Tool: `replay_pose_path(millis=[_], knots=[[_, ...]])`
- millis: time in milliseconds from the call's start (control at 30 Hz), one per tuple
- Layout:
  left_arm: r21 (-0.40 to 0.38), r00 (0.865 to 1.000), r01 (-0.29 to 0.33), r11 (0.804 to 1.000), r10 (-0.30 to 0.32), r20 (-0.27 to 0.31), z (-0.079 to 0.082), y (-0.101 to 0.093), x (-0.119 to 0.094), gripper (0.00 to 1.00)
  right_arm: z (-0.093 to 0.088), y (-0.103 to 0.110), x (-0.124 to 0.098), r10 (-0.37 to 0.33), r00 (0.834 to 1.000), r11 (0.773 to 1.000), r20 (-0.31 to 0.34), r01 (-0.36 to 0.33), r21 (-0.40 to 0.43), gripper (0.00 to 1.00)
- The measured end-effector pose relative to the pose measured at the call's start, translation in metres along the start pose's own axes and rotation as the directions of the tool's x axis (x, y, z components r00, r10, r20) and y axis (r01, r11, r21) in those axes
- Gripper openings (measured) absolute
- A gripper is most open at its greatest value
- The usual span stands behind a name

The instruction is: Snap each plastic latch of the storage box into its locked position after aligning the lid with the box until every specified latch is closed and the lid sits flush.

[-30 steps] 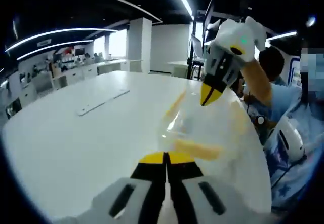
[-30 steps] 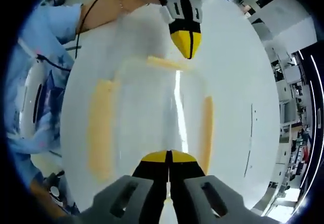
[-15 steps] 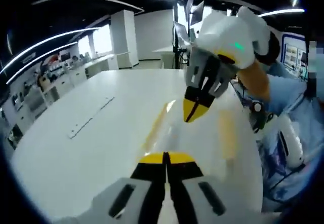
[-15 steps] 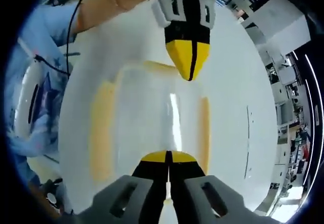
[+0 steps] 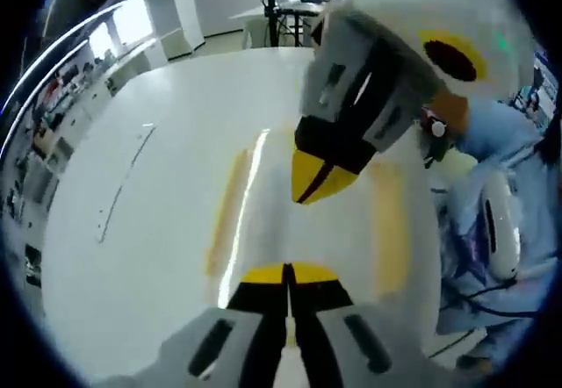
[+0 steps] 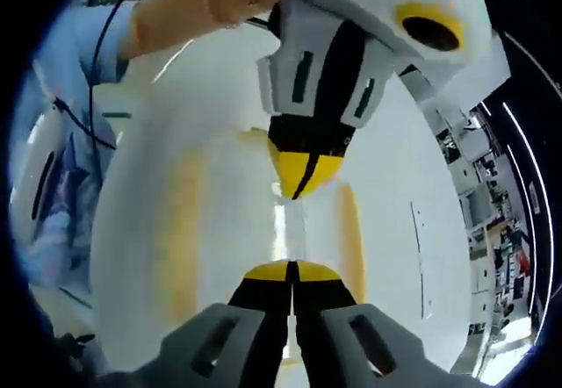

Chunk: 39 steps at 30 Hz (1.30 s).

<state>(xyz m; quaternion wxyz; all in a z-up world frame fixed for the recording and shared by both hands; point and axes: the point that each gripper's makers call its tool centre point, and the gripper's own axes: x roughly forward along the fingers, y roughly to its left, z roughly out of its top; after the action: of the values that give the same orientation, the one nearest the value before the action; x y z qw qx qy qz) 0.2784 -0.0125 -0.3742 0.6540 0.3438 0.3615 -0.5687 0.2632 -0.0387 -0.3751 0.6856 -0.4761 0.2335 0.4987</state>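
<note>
Since half a second ago your two grippers have closed in on each other over the box (image 6: 263, 230), so each now looms large in the other's view. You have the box lying on the white table (image 5: 132, 230) directly beneath both tools, just ahead of each one's tips. It is a clear plastic box with pale yellow latches: in the right gripper view one latch (image 6: 180, 230) runs along the side to the left of your jaws and another (image 6: 351, 230) to the right; in the left gripper view a latch (image 5: 226, 204) lies left of the jaws and one (image 5: 391, 230) right.

The box's long axis appears to run away from each tool, along the line between the two grippers, so the long latches flank you on both sides.

Your left gripper (image 5: 287, 276) has its jaws pressed together on nothing, and so does your right gripper (image 6: 291, 274). That suits pushing: blunt closed tips bearing down on the lid, probably to seat it flush. Motion blur hides whether any latch is snapped.
</note>
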Motion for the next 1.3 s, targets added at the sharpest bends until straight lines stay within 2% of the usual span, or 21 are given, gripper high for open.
replay_pose_path(millis=[67,167,233,400,600,733,900,1033,1300], knots=[[0.018,0.998,0.007,1.000,-0.006,-0.055,-0.001,0.000,0.000,0.00,0.003,0.006,-0.002,-0.010,0.999,1.000,0.032,0.010,0.001,0.00],[0.035,0.993,0.015,0.999,-0.011,-0.122,-0.002,0.000,0.002,0.00,0.004,0.011,-0.004,-0.031,0.998,0.999,0.046,0.031,-0.011,0.00],[0.015,0.985,0.015,1.000,-0.012,-0.172,-0.001,0.001,0.004,0.00,0.005,0.017,-0.006,-0.044,0.996,0.999,0.073,0.046,-0.021,0.00],[-0.017,0.974,0.020,1.000,-0.024,-0.226,-0.002,0.003,0.005,0.00,0.013,0.034,-0.011,-0.068,0.985,0.997,0.161,0.075,-0.036,0.00],[0.000,0.964,0.004,1.000,-0.004,-0.266,-0.004,0.001,0.005,0.00,0.018,0.039,-0.013,-0.118,0.973,0.991,0.198,0.129,-0.045,0.00],[-0.009,0.961,-0.002,1.000,-0.001,-0.275,-0.005,0.002,0.004,0.00,0.018,0.039,-0.013,-0.151,0.967,0.985,0.204,0.164,-0.049,0.00],[-0.041,0.964,0.003,0.999,-0.013,-0.264,-0.005,0.003,0.003,0.00,0.020,0.046,-0.018,-0.203,0.955,0.972,0.218,0.223,-0.070,0.00],[-0.055,0.967,0.009,0.998,-0.023,-0.254,-0.005,0.002,0.003,0.00,0.023,0.048,-0.020,-0.258,0.938,0.954,0.232,0.285,-0.095,0.00],[-0.079,0.969,0.017,0.997,-0.036,-0.244,-0.004,0.002,0.004,0.00,0.023,0.050,-0.022,-0.399,0.879,0.892,0.262,0.438,-0.111,0.00]])
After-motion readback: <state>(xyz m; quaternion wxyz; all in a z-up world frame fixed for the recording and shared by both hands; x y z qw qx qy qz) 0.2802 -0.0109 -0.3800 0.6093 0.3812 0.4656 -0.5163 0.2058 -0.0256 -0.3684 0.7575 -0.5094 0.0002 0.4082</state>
